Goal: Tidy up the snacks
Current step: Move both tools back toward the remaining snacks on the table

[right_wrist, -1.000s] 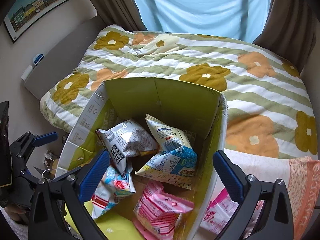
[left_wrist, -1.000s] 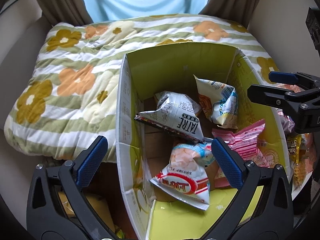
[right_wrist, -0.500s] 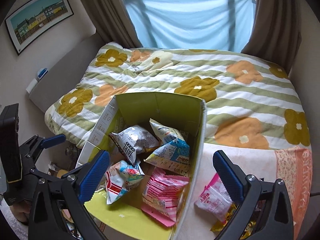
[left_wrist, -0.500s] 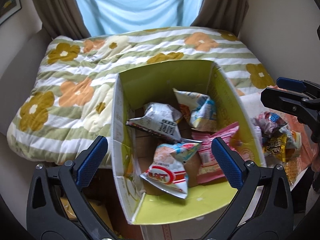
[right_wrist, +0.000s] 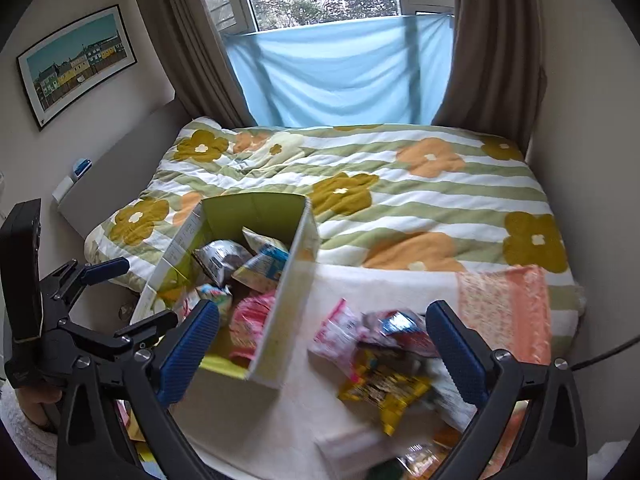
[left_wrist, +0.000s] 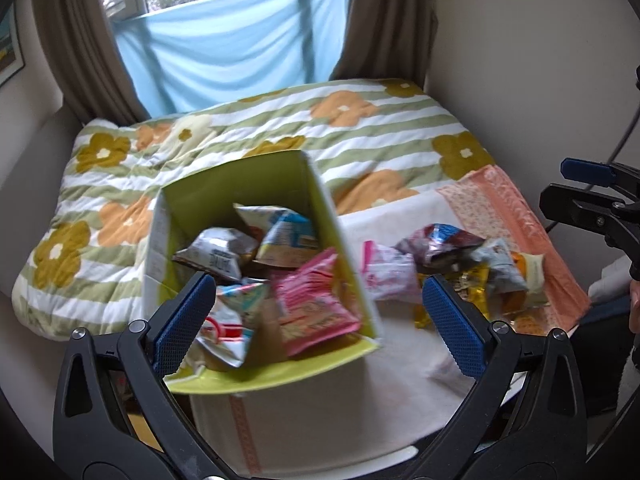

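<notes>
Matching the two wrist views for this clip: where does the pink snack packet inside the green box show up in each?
Left wrist: pink snack packet lies low centre, against the green box's right wall.
Right wrist: pink snack packet sits left of centre, just inside that wall, partly hidden.
Shared landmark: the blue cloth across the window.

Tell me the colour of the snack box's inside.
Yellow-green inside the snack box; the left wrist view shows it best.

White-clothed table (left_wrist: pixel 400 364) low in the frame carries the green box (left_wrist: pixel 340 256) at left centre, a loose snack pile (left_wrist: pixel 452 264) right of it, an orange patterned cloth (left_wrist: pixel 516 220) far right
</notes>
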### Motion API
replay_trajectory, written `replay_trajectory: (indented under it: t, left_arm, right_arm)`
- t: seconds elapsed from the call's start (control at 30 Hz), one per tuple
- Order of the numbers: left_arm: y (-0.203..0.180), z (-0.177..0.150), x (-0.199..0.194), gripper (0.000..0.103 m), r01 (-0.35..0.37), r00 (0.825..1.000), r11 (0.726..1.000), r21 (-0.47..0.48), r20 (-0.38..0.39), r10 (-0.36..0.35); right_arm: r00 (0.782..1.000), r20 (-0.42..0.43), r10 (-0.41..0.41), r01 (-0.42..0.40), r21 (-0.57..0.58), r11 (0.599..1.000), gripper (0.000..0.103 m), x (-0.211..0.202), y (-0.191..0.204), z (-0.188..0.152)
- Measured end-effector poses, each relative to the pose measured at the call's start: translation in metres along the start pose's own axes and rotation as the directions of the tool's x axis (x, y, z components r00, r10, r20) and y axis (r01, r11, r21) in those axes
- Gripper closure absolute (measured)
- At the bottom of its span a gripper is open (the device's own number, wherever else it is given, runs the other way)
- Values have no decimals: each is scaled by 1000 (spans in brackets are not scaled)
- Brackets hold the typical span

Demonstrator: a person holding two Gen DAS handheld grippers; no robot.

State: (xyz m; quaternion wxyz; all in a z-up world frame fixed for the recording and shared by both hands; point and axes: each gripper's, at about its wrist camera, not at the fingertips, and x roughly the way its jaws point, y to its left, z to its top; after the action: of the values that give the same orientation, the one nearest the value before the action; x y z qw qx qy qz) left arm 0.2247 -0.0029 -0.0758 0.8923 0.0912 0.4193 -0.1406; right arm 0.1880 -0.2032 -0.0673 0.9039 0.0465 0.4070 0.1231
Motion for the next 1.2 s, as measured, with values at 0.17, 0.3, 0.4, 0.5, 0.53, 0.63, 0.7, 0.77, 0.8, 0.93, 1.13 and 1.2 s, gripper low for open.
replay_trajectory:
  t: [0.17,0.3,0.4,0.5,0.53,0.63,0.7,0.77,0.8,0.93,1.13,1.2]
  left_arm:
    - [-62,-21,-7,0,21,999,999,28,-28,-20]
    - [-104,-47,-3,0,29,997,998,52,-69,-25]
    - [-126,-64,4,0,41,994,997,68,-103,-34]
    - [-145,-83,16,0,68,988,994,88,-143,-55]
    - [-150,-89,22,0,77,985,992,96,-161,-61]
    - [-161,-103,40,0,92,978,986,137,-200,-63]
    - [-167,-110,54,0,104,972,978,179,-224,-63]
    - [-174,-114,68,0,134,966,966,222,-248,-77]
    - [-178,-118,76,0,151,963,958,246,-257,-85]
    - [-187,-128,111,0,202,948,929,311,-299,-106]
    - [-193,-139,153,1,266,929,893,363,-343,-138]
    - [-194,-141,166,2,280,921,887,367,-364,-141]
  right_arm:
    - [999,-19,-29,29,19,999,0,-28,-39,-36]
    - [998,-34,-53,54,21,998,0,-35,-65,-66]
    - [996,-71,-48,51,33,998,0,-31,-81,-85]
    - [993,-116,-32,39,55,998,0,-26,-98,-109]
    - [991,-133,-28,38,66,997,0,-22,-103,-118]
    - [987,-160,-31,45,83,995,0,-15,-112,-141]
    - [983,-176,-49,64,77,995,0,-8,-115,-155]
    - [979,-194,-64,79,69,995,0,3,-119,-172]
    - [977,-200,-69,84,69,994,0,7,-120,-177]
    - [966,-245,-80,105,95,990,0,36,-129,-206]
    - [958,-270,-100,119,54,991,0,64,-130,-233]
    - [953,-283,-104,123,50,991,0,71,-131,-236]
